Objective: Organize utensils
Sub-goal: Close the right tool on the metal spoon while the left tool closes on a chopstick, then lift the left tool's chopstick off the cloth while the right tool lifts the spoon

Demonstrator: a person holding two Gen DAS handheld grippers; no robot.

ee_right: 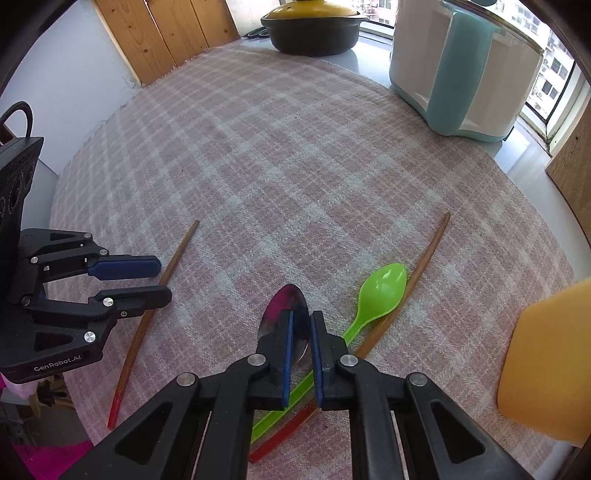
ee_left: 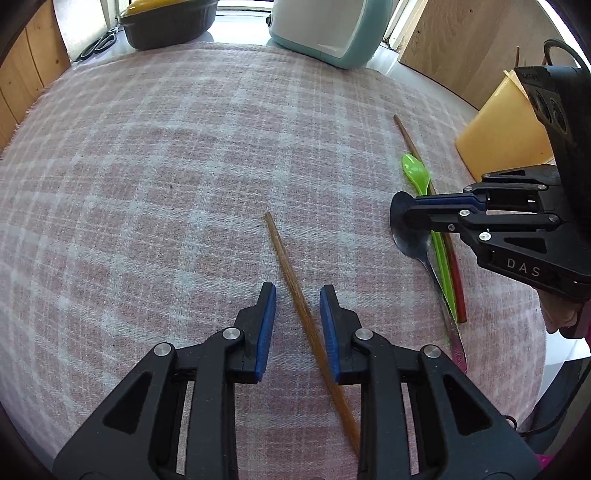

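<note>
Your left gripper (ee_left: pixel 297 295) has its jaws apart, straddling the lone wooden chopstick (ee_left: pixel 291 273), which lies flat on the pink checked cloth (ee_left: pixel 147 184) with neither pad pressing on it. Your right gripper (ee_right: pixel 301 321) has its jaws nearly together over the metal spoon (ee_right: pixel 286 301); you can't tell from here if the pads actually grip it. Just right of that spoon lie the green plastic spoon (ee_right: pixel 384 286) and the second chopstick (ee_right: pixel 424 258), with the yellow container (ee_right: pixel 550 362) further right and the dark pot (ee_right: pixel 314 31) and white-and-teal appliance (ee_right: pixel 458 66) at the far edge.
</note>
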